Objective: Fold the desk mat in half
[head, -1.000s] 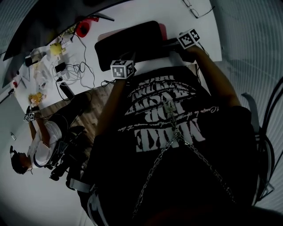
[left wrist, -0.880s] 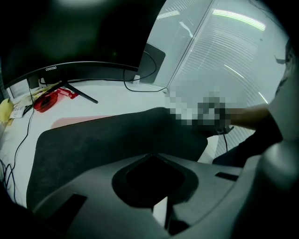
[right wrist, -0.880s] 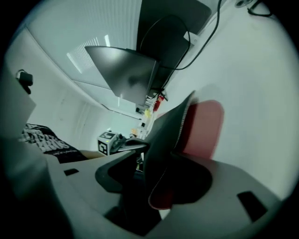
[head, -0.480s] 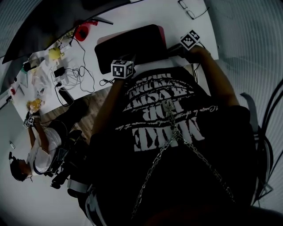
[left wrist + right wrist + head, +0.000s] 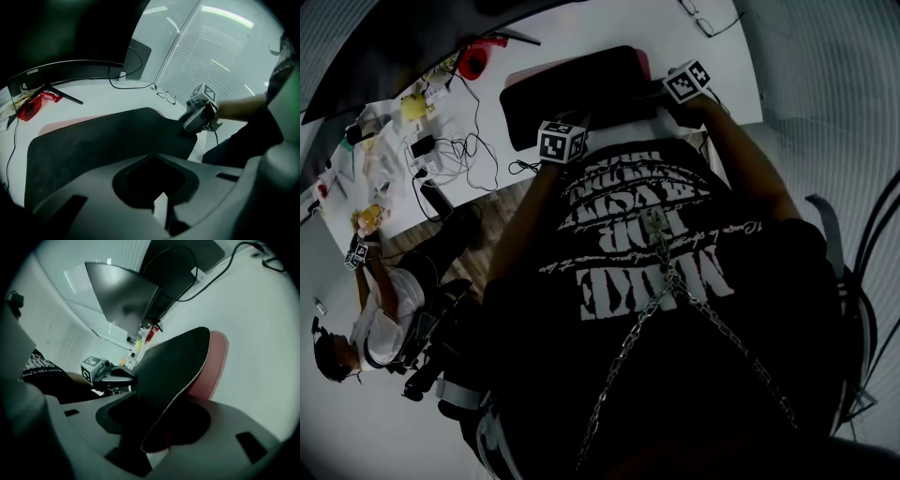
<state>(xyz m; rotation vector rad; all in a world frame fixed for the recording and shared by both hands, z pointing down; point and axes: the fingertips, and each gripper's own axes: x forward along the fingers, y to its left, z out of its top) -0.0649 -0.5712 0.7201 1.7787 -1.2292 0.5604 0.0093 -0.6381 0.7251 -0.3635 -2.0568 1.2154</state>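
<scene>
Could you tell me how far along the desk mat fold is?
Done: both near corners of the flexible desk mat, pink-faced and black-backed, are lifted off the white desk. In hand: the left gripper and right gripper are each shut on a corner, black underside turned up. Remaining: cover the exposed pink strip, lay it flat, release.

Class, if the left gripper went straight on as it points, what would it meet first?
The mat that the left gripper grips: its black flap lies straight ahead; desk probably beneath.
</scene>
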